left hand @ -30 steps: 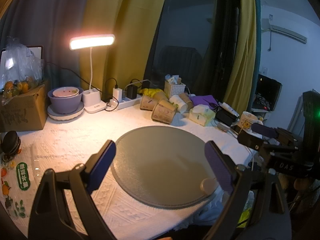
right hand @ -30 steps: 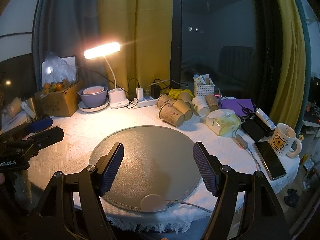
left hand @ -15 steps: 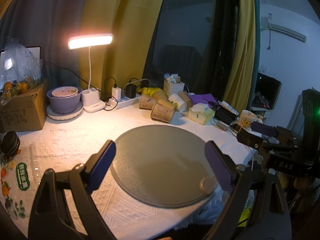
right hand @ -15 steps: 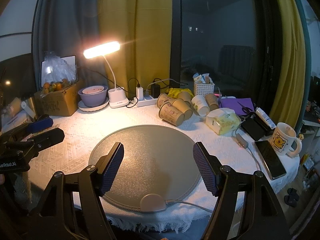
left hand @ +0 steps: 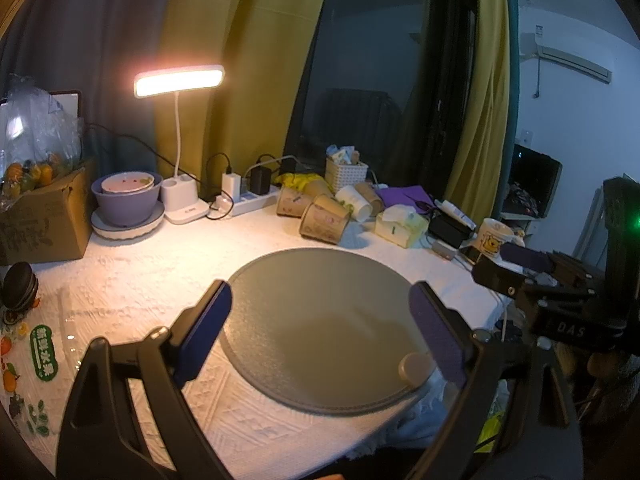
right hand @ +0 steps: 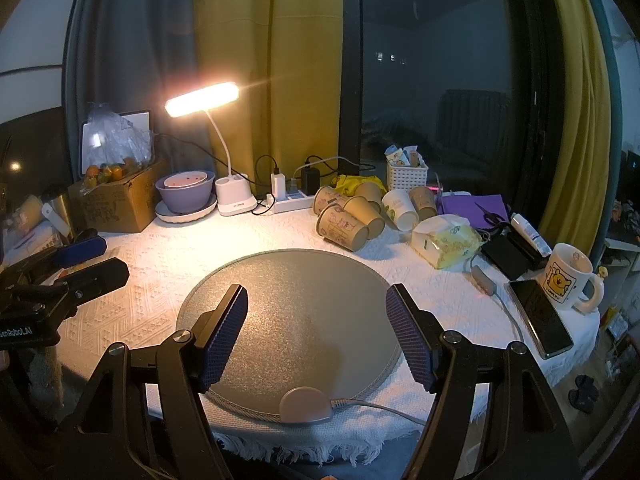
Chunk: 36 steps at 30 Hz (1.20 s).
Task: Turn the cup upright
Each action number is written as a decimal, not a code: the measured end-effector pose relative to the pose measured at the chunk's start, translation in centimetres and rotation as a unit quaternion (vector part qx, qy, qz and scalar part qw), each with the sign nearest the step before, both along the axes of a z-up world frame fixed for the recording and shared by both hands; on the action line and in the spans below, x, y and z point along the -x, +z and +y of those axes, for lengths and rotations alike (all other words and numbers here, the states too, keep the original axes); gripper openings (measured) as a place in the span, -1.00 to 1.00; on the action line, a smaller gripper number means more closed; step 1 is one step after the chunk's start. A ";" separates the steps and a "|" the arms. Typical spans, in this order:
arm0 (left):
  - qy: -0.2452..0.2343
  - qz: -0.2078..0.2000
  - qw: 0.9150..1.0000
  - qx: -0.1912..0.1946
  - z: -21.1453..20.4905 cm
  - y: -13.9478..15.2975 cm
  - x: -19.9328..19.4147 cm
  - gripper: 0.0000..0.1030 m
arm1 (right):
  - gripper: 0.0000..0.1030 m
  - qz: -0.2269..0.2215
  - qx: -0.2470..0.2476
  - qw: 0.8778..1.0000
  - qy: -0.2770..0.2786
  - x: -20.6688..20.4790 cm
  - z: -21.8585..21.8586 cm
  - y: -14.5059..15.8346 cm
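Note:
Several paper cups lie on their sides in a cluster at the back of the table; the nearest brown one (right hand: 343, 229) (left hand: 325, 221) lies just beyond the round grey mat (right hand: 304, 312) (left hand: 320, 320). My left gripper (left hand: 320, 332) is open and empty above the mat's near side. My right gripper (right hand: 318, 332) is open and empty above the mat's near edge. Each gripper shows in the other's view: the left at the left edge (right hand: 86, 264), the right at the right edge (left hand: 524, 268).
A lit desk lamp (right hand: 224, 184), a purple bowl (right hand: 185, 192), a cardboard box (right hand: 116, 200) and a power strip (right hand: 292, 200) stand at the back. A tissue pack (right hand: 446, 242), a phone (right hand: 540, 320) and a yellow bear mug (right hand: 568, 276) lie at the right.
The left wrist view has shifted slightly, so the scene sits a little to the left and up. Both grippers stay open and empty; nothing on the table moved.

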<state>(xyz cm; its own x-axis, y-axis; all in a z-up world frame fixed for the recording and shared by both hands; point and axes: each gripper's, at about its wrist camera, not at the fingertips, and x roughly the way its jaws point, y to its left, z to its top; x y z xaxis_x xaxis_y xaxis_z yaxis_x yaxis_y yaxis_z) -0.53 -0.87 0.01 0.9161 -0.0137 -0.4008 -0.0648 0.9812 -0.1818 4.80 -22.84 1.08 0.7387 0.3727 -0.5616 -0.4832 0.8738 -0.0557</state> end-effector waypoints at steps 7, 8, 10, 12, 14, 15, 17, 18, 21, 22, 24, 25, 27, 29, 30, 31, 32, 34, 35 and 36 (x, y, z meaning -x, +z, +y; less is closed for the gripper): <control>0.000 0.000 1.000 0.000 0.0 0.0 0.0 0.77 | 0.45 0.000 0.000 1.000 0.000 0.0 0.0 0.0; 0.000 0.000 1.000 0.000 0.0 0.0 0.0 0.77 | 0.45 0.000 0.000 1.000 0.000 0.0 0.0 0.0; 0.000 0.000 1.000 0.000 0.0 0.0 0.0 0.77 | 0.45 0.000 0.000 1.000 0.000 0.0 0.1 0.0; 0.000 0.001 1.000 0.000 0.0 0.0 0.0 0.77 | 0.45 0.001 0.000 1.000 0.000 0.0 0.1 0.0; 0.000 0.001 1.000 0.000 0.0 0.0 0.0 0.77 | 0.45 0.000 0.000 1.000 0.000 0.0 0.1 0.0; 0.000 0.001 1.000 0.000 0.0 0.0 0.0 0.77 | 0.45 0.001 0.000 1.000 0.000 0.0 0.1 0.1; 0.000 0.000 1.000 -0.001 -0.1 0.0 0.0 0.77 | 0.45 0.001 0.000 1.000 -0.001 0.0 0.1 0.0; 0.000 0.000 1.000 -0.001 -0.1 -0.1 0.0 0.77 | 0.45 0.000 0.000 1.000 0.000 -0.1 0.1 0.1; -0.001 0.001 1.000 -0.001 -0.1 -0.1 0.0 0.77 | 0.45 0.001 0.000 1.000 0.000 -0.1 0.1 0.0; -0.002 0.002 1.000 -0.002 -0.2 -0.1 0.1 0.77 | 0.45 0.001 0.000 1.000 0.000 -0.2 0.1 0.0; -0.003 0.004 1.000 -0.002 -0.3 -0.3 0.1 0.77 | 0.45 0.001 0.000 1.000 0.000 -0.1 0.1 0.1; -0.003 0.005 1.000 -0.001 -0.3 -0.4 0.1 0.77 | 0.45 0.001 0.000 1.000 0.000 -0.2 0.0 0.0; -0.005 0.009 1.000 -0.002 -0.5 -0.8 -0.1 0.77 | 0.45 0.002 0.000 1.000 0.000 -0.2 0.1 0.0; -0.008 0.012 1.000 -0.004 -0.7 -1.0 -0.4 0.77 | 0.45 0.004 0.001 1.000 0.002 -0.2 0.1 -0.3; -0.011 0.014 1.000 -0.006 -0.9 -1.1 -0.6 0.77 | 0.45 0.006 0.002 1.000 0.003 -0.3 0.2 -0.5; -0.014 0.017 1.000 -0.008 -1.0 -1.3 -0.9 0.77 | 0.45 0.008 0.003 1.000 0.003 -0.5 0.4 -0.7; -0.017 0.022 1.000 -0.009 -1.0 -1.4 -1.3 0.77 | 0.45 0.010 0.004 1.000 0.004 -0.6 0.4 -1.0; -0.021 0.033 0.999 -0.008 -1.1 -1.9 -2.2 0.77 | 0.45 0.016 0.006 1.000 0.003 -1.2 0.6 -1.3; -0.023 0.038 0.999 -0.008 -1.1 -2.1 -2.6 0.77 | 0.45 0.019 0.006 1.000 0.002 -1.6 0.6 -1.5; -0.024 0.043 0.999 -0.007 -1.1 -2.2 -3.0 0.77 | 0.45 0.023 0.006 1.000 0.000 -2.0 0.5 -1.7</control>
